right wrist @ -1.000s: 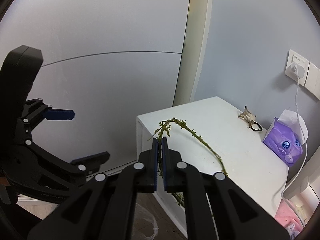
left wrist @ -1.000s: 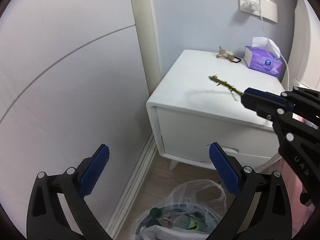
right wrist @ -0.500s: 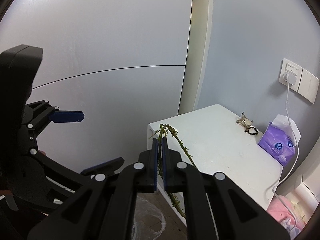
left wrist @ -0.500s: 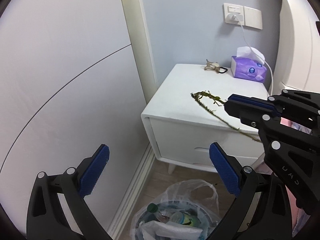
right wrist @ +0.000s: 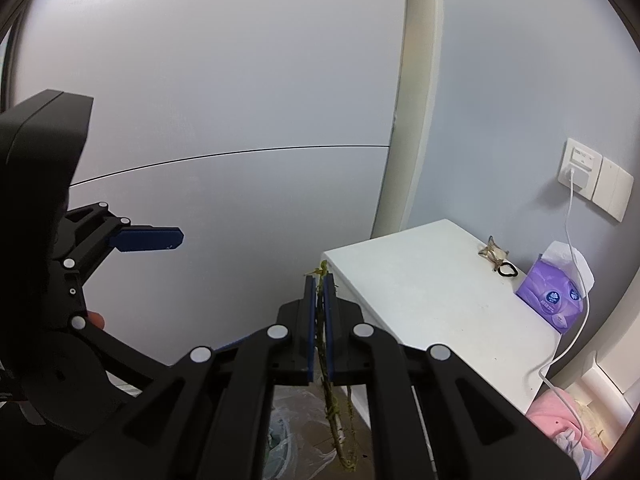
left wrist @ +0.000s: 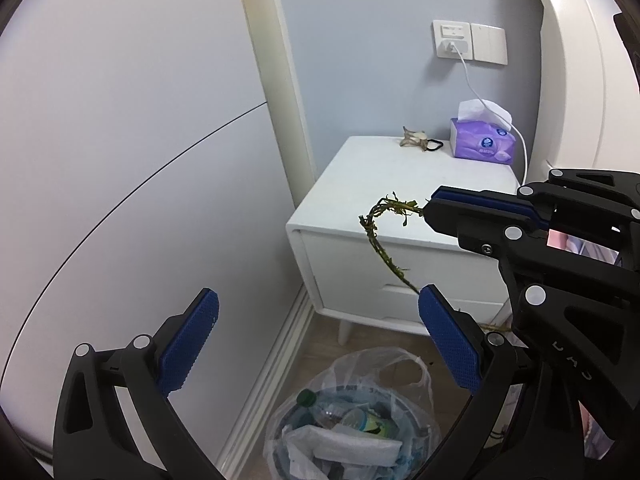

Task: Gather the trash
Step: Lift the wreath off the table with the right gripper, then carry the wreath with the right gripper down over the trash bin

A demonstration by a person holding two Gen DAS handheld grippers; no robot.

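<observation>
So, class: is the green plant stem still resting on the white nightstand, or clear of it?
Apart. The left wrist view shows the plant stem dangling from the shut right tool, in front of the nightstand.

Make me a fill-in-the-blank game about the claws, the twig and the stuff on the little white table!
1. The right claw is shut on a green ____.
2. The left claw is ____ and holds nothing.
3. The tissue box on the nightstand is ____ in colour.
4. The trash bin stands on the ____.

Missing words: twig; open; purple; floor
</observation>
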